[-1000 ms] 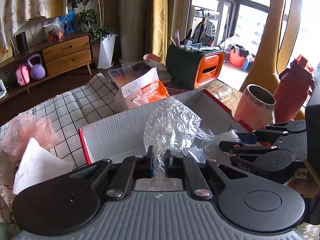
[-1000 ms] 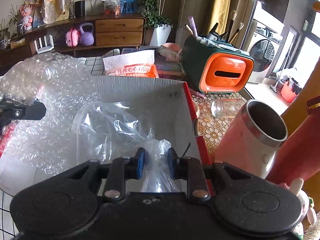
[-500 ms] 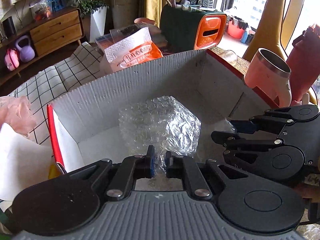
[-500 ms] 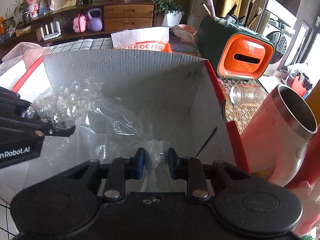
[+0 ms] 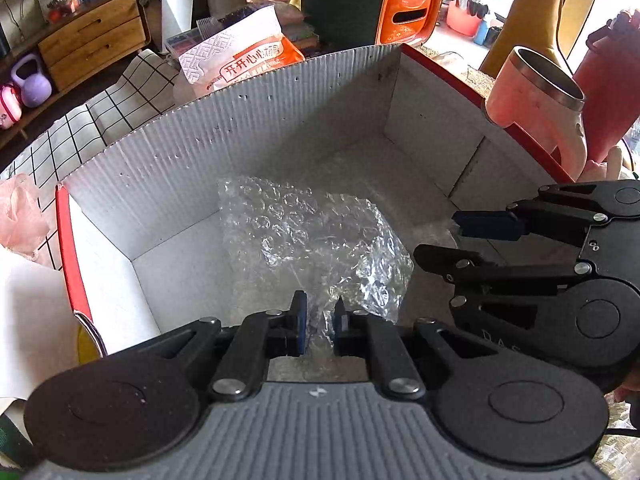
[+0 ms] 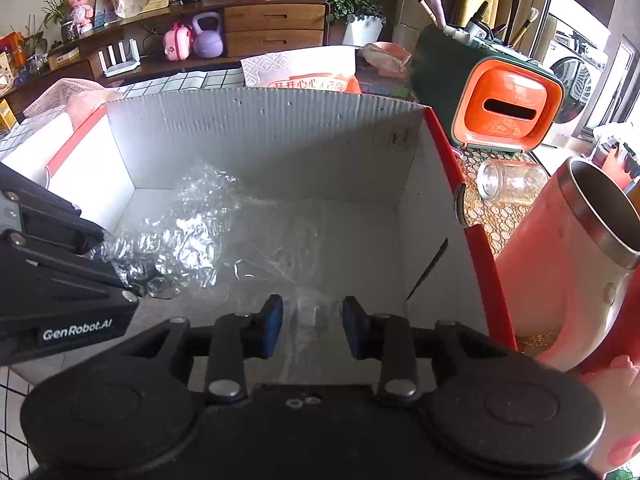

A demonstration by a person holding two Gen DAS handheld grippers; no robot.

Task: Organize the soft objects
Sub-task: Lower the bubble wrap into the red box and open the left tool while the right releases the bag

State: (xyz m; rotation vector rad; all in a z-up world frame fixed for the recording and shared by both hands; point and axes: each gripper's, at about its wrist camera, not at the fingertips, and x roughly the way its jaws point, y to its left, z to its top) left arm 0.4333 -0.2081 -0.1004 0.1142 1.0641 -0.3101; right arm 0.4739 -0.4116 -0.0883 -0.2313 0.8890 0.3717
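In your left wrist view, your left gripper [image 5: 319, 328] has its jaws narrow, pinched on a tail of the bubble wrap [image 5: 304, 236], which sits inside the white cardboard box [image 5: 248, 128]. Your right gripper [image 5: 460, 240] reaches in from the right.

In your right wrist view, the right gripper [image 6: 312, 326] stands with jaws wide around a clear plastic bag [image 6: 280, 256] on the box floor, beside a pink tumbler [image 6: 568, 264].
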